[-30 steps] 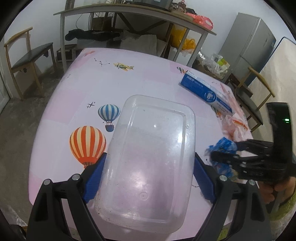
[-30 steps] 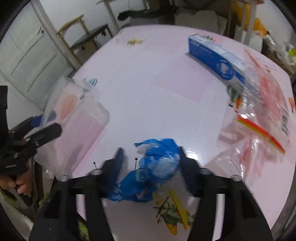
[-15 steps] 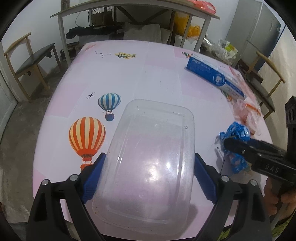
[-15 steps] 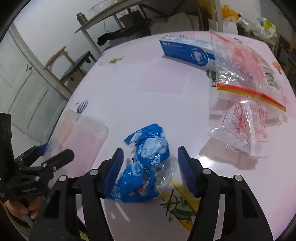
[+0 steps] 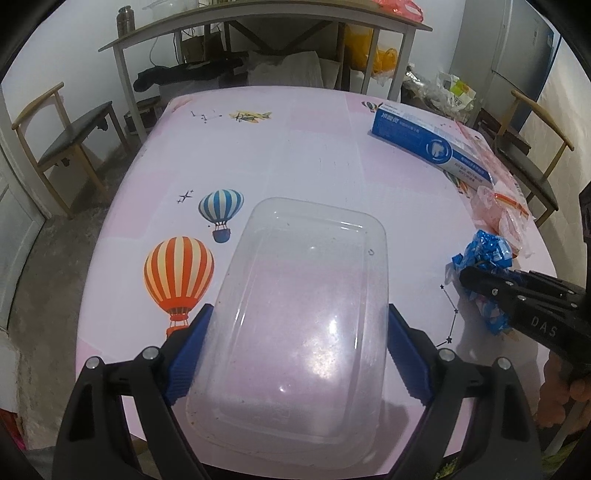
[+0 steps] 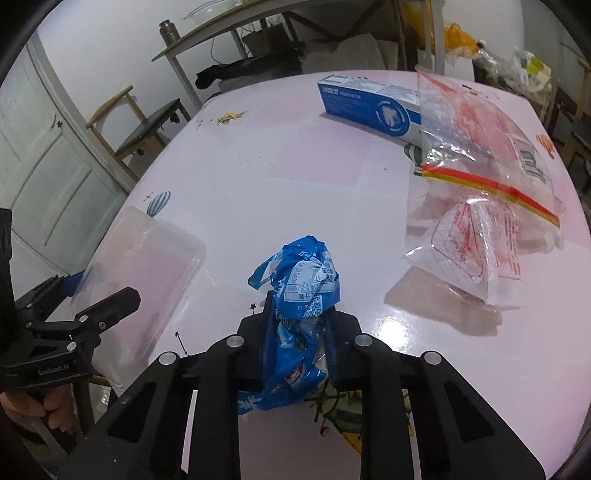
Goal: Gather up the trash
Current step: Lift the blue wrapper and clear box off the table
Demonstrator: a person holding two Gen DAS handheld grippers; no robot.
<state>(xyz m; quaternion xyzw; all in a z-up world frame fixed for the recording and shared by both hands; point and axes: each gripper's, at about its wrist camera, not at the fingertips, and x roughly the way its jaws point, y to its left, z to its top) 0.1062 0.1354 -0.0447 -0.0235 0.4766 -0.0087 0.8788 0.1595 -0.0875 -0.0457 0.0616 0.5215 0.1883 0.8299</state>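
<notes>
My left gripper (image 5: 297, 325) is shut on a clear plastic container (image 5: 303, 310), held over the near edge of the pink table (image 5: 295, 147). The container also shows in the right wrist view (image 6: 144, 266), with the left gripper (image 6: 107, 306) at its side. My right gripper (image 6: 299, 317) is shut on a crumpled blue wrapper (image 6: 303, 284), which sticks up between the fingers just above the table. In the left wrist view the blue wrapper (image 5: 484, 258) and the right gripper (image 5: 476, 282) are at the right edge.
A blue and white toothpaste box (image 6: 369, 107) lies at the far right of the table. A clear bag with red print (image 6: 480, 147) and a crumpled clear wrapper (image 6: 476, 251) lie to the right. Chairs (image 5: 62, 147) and a grey desk (image 5: 258, 26) stand around the table.
My right gripper has closed on the blue wrapper, squeezing it narrow and upright. My left gripper keeps holding the clear container, with the view pulled back a little.
</notes>
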